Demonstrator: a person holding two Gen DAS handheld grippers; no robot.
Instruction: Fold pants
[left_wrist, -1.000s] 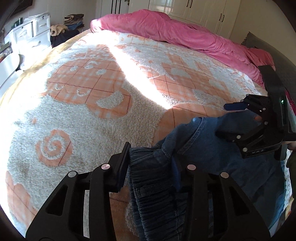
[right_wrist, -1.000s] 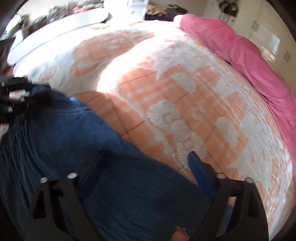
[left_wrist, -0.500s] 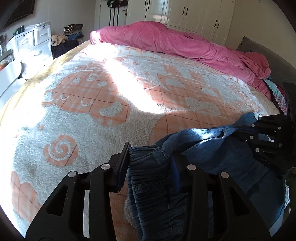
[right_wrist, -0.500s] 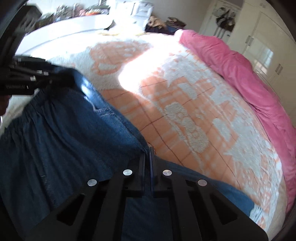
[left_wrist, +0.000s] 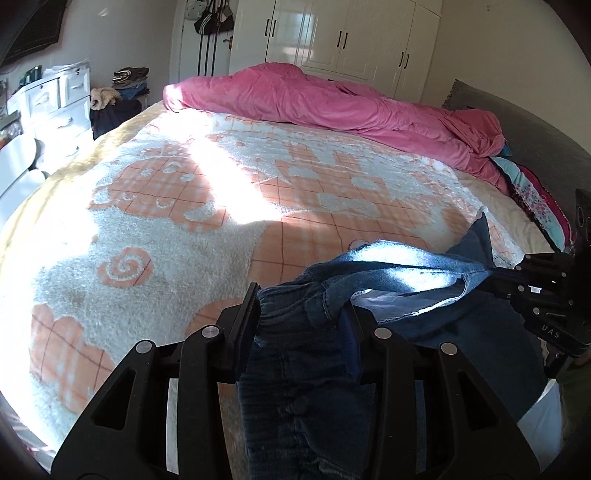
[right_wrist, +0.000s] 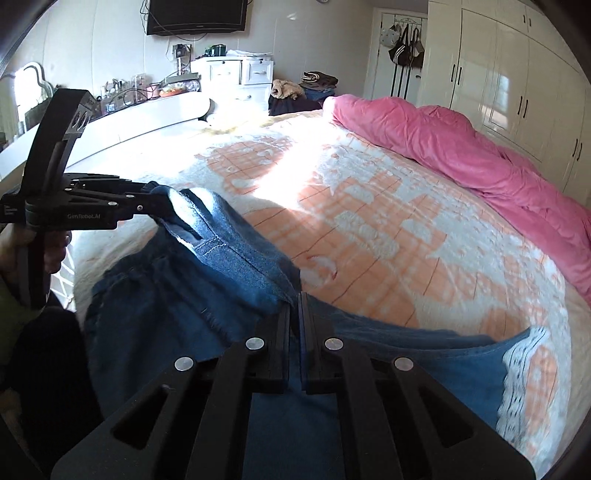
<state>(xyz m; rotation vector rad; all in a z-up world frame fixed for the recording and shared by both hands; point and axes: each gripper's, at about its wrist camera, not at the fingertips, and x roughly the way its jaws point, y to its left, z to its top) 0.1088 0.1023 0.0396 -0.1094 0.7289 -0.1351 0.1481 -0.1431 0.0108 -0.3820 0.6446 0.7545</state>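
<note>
Blue denim pants (left_wrist: 306, 373) with a gathered waistband and a lace-trimmed hem (right_wrist: 517, 373) hang between both grippers above the bed. My left gripper (left_wrist: 301, 314) is shut on the bunched waistband; it also shows in the right wrist view (right_wrist: 155, 201). My right gripper (right_wrist: 294, 306) is shut on a fold of the denim; it also shows at the right edge of the left wrist view (left_wrist: 495, 273). The edge between the two grippers is pulled fairly taut. The rest of the pants lies below.
The bed carries a fluffy orange-and-white blanket (left_wrist: 177, 221) with a bright sun patch. A pink duvet (left_wrist: 332, 99) is heaped along the far side. A grey headboard (left_wrist: 535, 147), white drawers (right_wrist: 240, 77) and white wardrobes (left_wrist: 351, 37) surround it.
My right gripper went from open over the denim to shut on a fold. Both grippers have risen, lifting the pants off the blanket and stretching the edge between them.
</note>
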